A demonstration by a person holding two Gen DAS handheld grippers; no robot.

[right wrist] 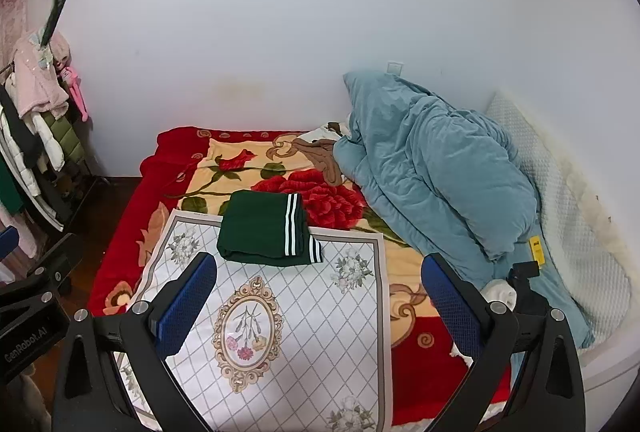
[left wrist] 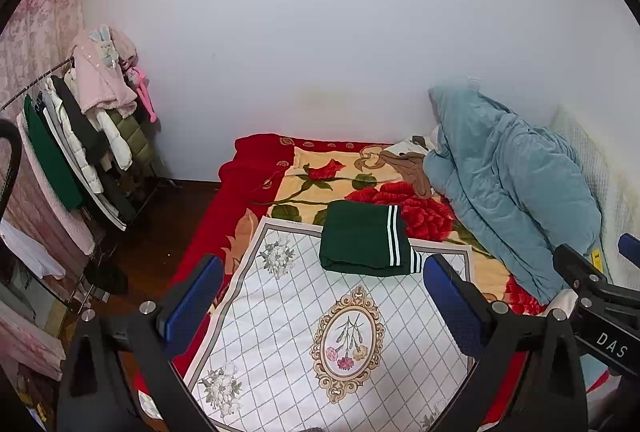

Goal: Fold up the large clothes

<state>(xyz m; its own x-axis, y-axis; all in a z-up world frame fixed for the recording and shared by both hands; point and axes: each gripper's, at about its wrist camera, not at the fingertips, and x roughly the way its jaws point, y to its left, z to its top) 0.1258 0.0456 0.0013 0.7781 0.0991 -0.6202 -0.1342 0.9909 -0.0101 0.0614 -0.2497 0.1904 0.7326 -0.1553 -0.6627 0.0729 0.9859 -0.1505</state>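
A bed is standing against a pale wall, covered by a red blanket printed with large roses. A white mat with a diamond grid and flower medallions is lying flat on the blanket. A folded dark green garment with white stripes is resting on the mat's far edge. A rumpled blue quilt is piling up along the right side, beside a brown cloth and a white pillow.

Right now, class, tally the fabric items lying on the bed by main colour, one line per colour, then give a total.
Green: 1, the folded green garment with white stripes
White: 1, the white floral mat
Blue: 1, the blue duvet
Red: 1, the red rose blanket
Brown: 1, the brown garment
Total: 5
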